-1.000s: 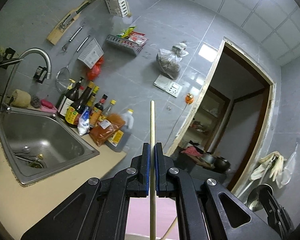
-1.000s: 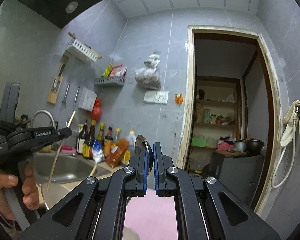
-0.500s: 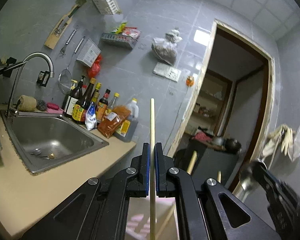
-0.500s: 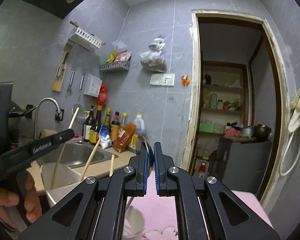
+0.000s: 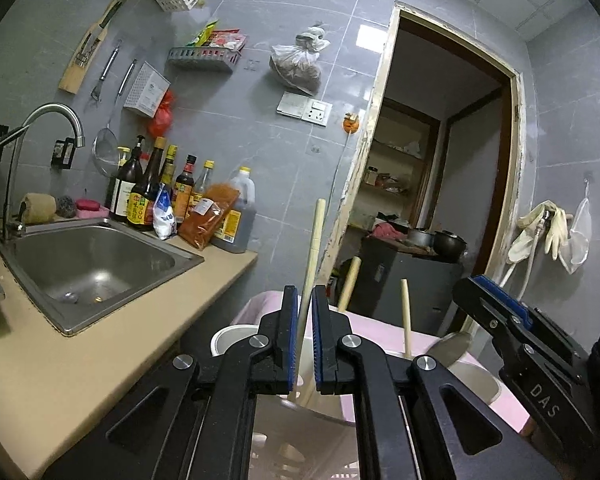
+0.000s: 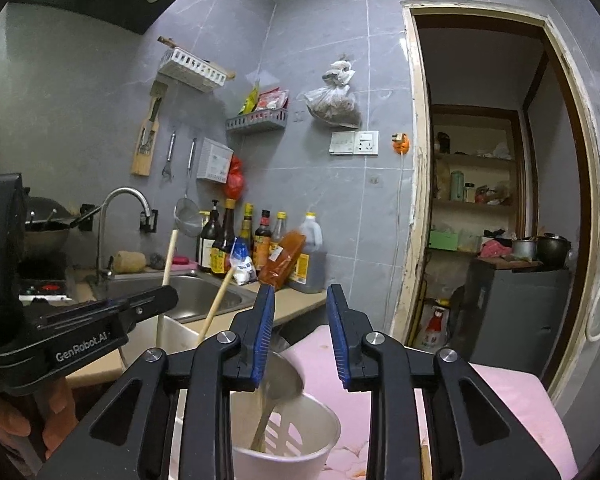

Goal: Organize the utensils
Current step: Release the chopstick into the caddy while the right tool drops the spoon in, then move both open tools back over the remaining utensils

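My left gripper (image 5: 305,340) has its jaws slightly parted around a wooden chopstick (image 5: 313,248) that stands in a white holder (image 5: 236,338) below; I cannot tell if the pads touch it. Two more chopsticks (image 5: 405,320) stand beside it. My right gripper (image 6: 300,336) is open above a white slotted cup (image 6: 296,440). A metal spoon (image 6: 280,392) leans in that cup, bowl up, by the left finger (image 6: 262,332). The right gripper also shows in the left wrist view (image 5: 500,320).
A steel sink (image 5: 88,260) with a tap (image 5: 40,140) is set in the beige counter (image 5: 60,368) on the left. Sauce bottles (image 5: 172,200) stand behind it. A pink cloth (image 6: 500,420) covers the surface under the cups. A doorway (image 6: 492,200) opens on the right.
Both grippers have dropped over the holders. My right gripper has opened and let the spoon go into the cup. My left jaws have parted a little around the chopstick.
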